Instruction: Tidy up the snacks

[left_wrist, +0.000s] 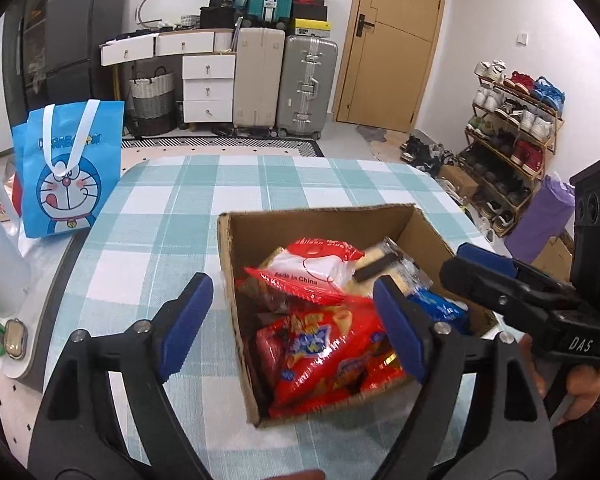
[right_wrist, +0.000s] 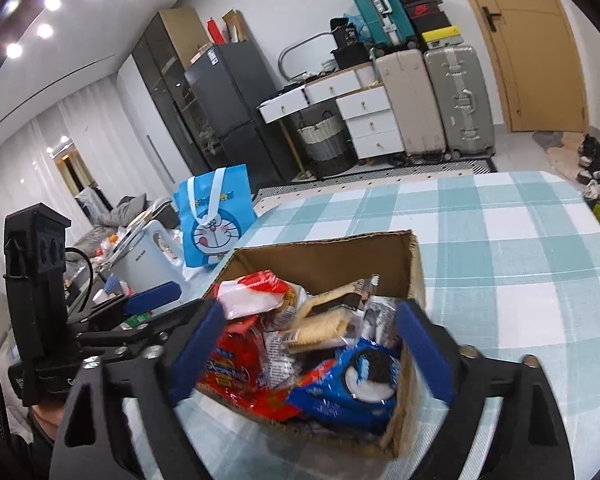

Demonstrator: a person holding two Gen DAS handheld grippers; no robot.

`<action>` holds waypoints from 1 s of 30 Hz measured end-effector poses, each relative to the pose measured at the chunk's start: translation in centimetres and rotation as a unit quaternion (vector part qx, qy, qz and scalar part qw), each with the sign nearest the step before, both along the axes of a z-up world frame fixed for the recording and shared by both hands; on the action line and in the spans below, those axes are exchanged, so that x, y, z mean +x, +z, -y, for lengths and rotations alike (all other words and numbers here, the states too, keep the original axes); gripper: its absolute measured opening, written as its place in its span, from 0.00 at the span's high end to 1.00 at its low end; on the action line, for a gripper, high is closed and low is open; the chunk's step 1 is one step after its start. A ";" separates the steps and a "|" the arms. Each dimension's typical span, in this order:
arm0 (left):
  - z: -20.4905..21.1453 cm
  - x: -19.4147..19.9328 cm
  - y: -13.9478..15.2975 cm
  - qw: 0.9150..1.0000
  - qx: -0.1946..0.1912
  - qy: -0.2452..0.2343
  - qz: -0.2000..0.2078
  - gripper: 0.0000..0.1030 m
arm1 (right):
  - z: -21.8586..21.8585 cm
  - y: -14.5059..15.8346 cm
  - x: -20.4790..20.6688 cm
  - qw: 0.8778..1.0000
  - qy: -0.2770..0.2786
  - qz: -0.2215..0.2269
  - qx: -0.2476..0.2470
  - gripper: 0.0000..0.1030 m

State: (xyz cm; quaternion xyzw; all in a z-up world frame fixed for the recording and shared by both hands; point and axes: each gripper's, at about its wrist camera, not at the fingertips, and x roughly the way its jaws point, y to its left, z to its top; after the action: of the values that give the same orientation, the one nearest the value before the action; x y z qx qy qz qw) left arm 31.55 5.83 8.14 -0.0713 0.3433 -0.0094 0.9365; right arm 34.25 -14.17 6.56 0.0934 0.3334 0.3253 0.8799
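Observation:
An open cardboard box (left_wrist: 236,280) sits on the checked tablecloth, full of snack packs: a red bag (left_wrist: 324,352), a red-and-white pack (left_wrist: 312,264), wafer biscuits (left_wrist: 380,268) and a blue cookie pack (left_wrist: 440,306). My left gripper (left_wrist: 296,328) is open and empty, hovering over the box's near-left side. My right gripper (right_wrist: 312,348) is open and empty above the box (right_wrist: 332,252), over the blue cookie pack (right_wrist: 360,380) and the wafers (right_wrist: 324,324). The right gripper also shows in the left wrist view (left_wrist: 500,280), beside the box's right wall.
A blue Doraemon bag (left_wrist: 68,168) stands at the table's left edge, beside a white kettle (right_wrist: 148,256). The checked table (left_wrist: 260,184) stretches beyond the box. Suitcases, drawers and a shoe rack (left_wrist: 516,136) stand across the room.

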 end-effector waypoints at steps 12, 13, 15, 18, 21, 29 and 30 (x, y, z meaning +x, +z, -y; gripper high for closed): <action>-0.5 -5.5 0.1 0.999 0.027 -0.023 0.039 0.01 | 0.9 -0.1 -5.7 0.998 -0.037 0.057 -0.018 0.01; -0.6 -6.1 -0.2 0.999 0.021 -0.019 0.046 0.01 | 1.0 -0.1 -6.3 0.997 -0.037 0.064 -0.022 0.01; -0.7 -6.9 -0.6 0.998 0.011 -0.018 0.055 0.01 | 1.2 -0.3 -7.3 0.996 -0.041 0.074 -0.034 0.01; -0.5 -7.8 -1.5 0.998 0.019 -0.016 0.064 0.01 | 1.6 -0.6 -8.7 0.993 -0.046 0.096 -0.042 0.00; 0.1 -8.6 -2.2 0.997 0.029 -0.020 0.069 0.01 | 2.3 -0.9 -9.4 0.993 -0.047 0.105 -0.040 0.00; 0.4 -10.5 -4.2 0.995 0.018 -0.012 0.097 0.01 | 3.0 -2.7 -10.5 0.990 -0.051 0.122 -0.056 0.00; 0.4 -10.7 -4.5 0.995 0.020 -0.012 0.099 0.01 | 3.2 -3.0 -10.6 0.989 -0.052 0.125 -0.056 0.00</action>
State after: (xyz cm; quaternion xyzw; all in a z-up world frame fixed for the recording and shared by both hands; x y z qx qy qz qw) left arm 20.87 5.44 3.65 -0.0472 0.2501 -0.0205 0.9669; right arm 23.62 -17.35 3.55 0.0200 0.2327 0.2694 0.9343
